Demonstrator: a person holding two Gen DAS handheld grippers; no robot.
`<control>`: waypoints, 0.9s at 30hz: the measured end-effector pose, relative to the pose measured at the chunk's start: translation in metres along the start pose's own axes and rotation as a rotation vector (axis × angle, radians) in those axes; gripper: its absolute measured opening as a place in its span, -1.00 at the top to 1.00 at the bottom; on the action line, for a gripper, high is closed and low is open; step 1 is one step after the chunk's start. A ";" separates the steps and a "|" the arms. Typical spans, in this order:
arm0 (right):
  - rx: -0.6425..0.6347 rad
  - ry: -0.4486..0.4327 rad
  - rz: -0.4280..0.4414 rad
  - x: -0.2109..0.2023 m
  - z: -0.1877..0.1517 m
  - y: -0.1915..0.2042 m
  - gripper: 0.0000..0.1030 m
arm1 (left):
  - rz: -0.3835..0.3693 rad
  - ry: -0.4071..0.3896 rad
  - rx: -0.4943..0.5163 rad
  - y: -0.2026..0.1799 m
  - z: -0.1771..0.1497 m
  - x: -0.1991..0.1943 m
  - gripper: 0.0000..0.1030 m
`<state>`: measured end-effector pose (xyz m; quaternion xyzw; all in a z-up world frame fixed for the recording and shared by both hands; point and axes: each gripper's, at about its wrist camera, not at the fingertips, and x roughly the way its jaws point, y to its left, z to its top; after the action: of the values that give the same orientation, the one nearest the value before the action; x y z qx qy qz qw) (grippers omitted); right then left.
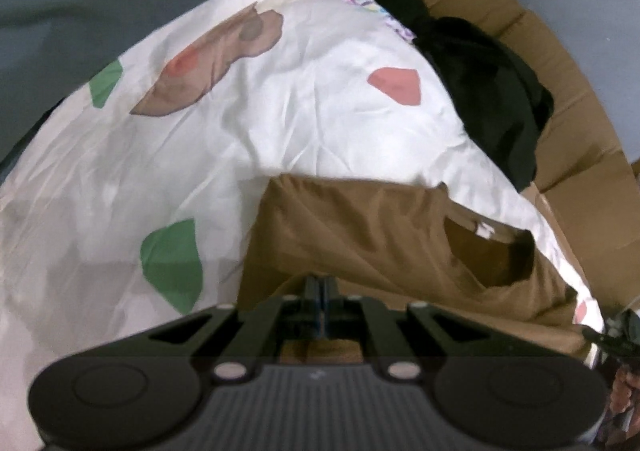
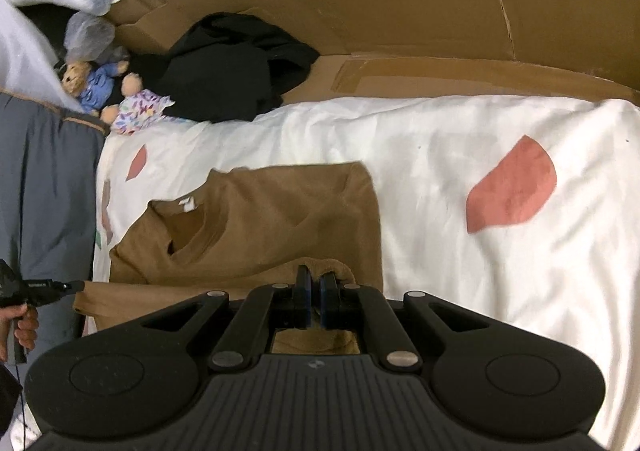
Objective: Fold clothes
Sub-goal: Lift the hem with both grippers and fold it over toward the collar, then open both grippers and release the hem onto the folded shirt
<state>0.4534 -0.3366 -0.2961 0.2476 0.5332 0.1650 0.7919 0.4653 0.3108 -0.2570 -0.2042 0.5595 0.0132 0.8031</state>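
Note:
A brown T-shirt (image 1: 360, 235) lies on a white sheet with coloured patches (image 1: 280, 123); its neck opening with a white label faces up. My left gripper (image 1: 320, 285) is shut on the shirt's near edge. In the right wrist view the same brown shirt (image 2: 280, 219) lies on the sheet (image 2: 440, 155), and my right gripper (image 2: 315, 283) is shut on a bunched fold of its near edge. The other gripper's tip (image 2: 52, 287) shows at the left by the shirt's sleeve.
A black garment (image 2: 232, 67) is heaped at the sheet's far side on flattened cardboard (image 2: 400, 11). Two soft dolls (image 2: 116, 95) and plastic bags lie at the far left. A grey surface (image 2: 44, 179) borders the sheet on the left.

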 end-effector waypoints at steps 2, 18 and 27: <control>0.010 0.005 -0.002 0.006 0.004 -0.001 0.93 | 0.016 0.011 -0.010 0.001 0.009 0.010 0.97; 0.112 0.053 -0.061 0.014 0.017 0.012 0.15 | -0.012 0.044 -0.009 -0.004 0.014 0.040 0.17; 0.008 0.089 -0.083 0.018 0.005 0.017 0.15 | -0.068 0.018 0.055 0.004 -0.012 0.045 0.00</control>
<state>0.4648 -0.3144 -0.2992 0.2209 0.5786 0.1405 0.7724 0.4700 0.3009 -0.3025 -0.2009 0.5596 -0.0314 0.8034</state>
